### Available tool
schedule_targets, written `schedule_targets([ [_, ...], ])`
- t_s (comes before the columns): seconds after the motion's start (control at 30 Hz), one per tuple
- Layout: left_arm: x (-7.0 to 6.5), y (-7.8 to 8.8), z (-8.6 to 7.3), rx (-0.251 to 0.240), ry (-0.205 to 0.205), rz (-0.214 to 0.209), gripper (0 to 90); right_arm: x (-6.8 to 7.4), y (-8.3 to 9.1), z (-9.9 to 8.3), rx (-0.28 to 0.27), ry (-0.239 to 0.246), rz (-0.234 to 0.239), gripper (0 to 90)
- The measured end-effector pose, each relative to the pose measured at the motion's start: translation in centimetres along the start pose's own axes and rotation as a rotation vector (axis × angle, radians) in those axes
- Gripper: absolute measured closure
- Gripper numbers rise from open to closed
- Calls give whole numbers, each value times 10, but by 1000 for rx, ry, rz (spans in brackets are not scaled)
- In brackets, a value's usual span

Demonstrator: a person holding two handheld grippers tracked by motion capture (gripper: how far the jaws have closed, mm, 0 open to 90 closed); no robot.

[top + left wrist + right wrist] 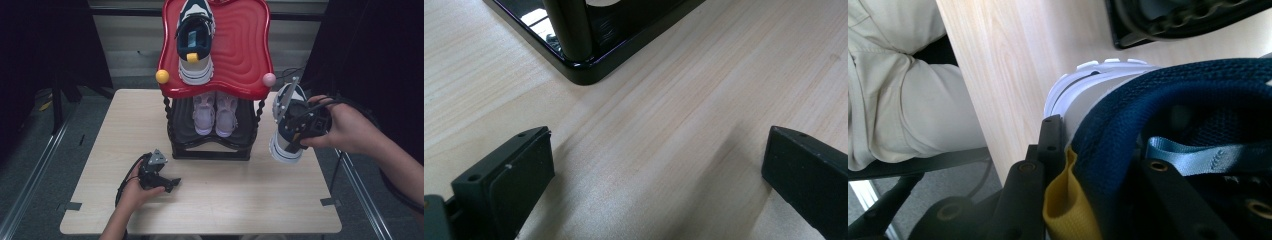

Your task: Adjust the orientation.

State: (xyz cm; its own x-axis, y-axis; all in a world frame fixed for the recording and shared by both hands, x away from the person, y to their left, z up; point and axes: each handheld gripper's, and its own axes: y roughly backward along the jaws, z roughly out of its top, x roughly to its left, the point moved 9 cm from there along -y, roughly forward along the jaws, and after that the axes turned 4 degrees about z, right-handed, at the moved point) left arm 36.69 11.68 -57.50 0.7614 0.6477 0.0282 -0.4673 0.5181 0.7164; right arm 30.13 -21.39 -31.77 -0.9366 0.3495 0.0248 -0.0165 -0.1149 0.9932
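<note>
The right gripper (300, 131) has its jaws clamped on the heel collar of a navy-and-white mesh sneaker (287, 127), held above the bench's right edge, long axis running toward the far edge. Its mate (196, 40) lies on the red wavy top shelf (245, 55), up and left of the held shoe. The right gripper view adds a yellow heel tab (1063, 205) pinched in the grip. The left gripper (162, 182) rests near the front edge, jaws open and empty.

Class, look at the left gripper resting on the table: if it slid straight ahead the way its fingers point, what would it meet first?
Probably the black base of the shoe rack, near its corner post; the left gripper has only bare table before that, though depth is hard to judge.
</note>
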Motion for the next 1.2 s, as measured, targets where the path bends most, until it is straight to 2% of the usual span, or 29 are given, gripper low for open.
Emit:
schedule_targets([
  [0.07, 0, 0, 0, 0, 0, 0, 0, -2, 9, 1, -5, -6, -19, 736],
  [0.1, 0, 0, 0, -1, 0, 0, 0, -4, 14, 2, -10, 5, -30, 735],
  [0.3, 0, 0, 0, -3, 0, 2, 0, -6, 39, 5, -3, -3, -58, 735],
  [0.53, 0, 0, 0, -4, -1, 4, 0, -12, 65, 10, -11, 10, -97, 735],
  [0.67, 0, 0, 0, -7, 1, 5, 0, -14, 80, 15, -3, 18, -141, 735],
  [0.9, 0, 0, 0, -5, -1, 6, 0, -11, 109, 30, -6, 37, -200, 736],
  [1.2, 0, -1, 0, -6, 3, 4, 0, -19, 130, 61, -6, 72, -276, 736],
])
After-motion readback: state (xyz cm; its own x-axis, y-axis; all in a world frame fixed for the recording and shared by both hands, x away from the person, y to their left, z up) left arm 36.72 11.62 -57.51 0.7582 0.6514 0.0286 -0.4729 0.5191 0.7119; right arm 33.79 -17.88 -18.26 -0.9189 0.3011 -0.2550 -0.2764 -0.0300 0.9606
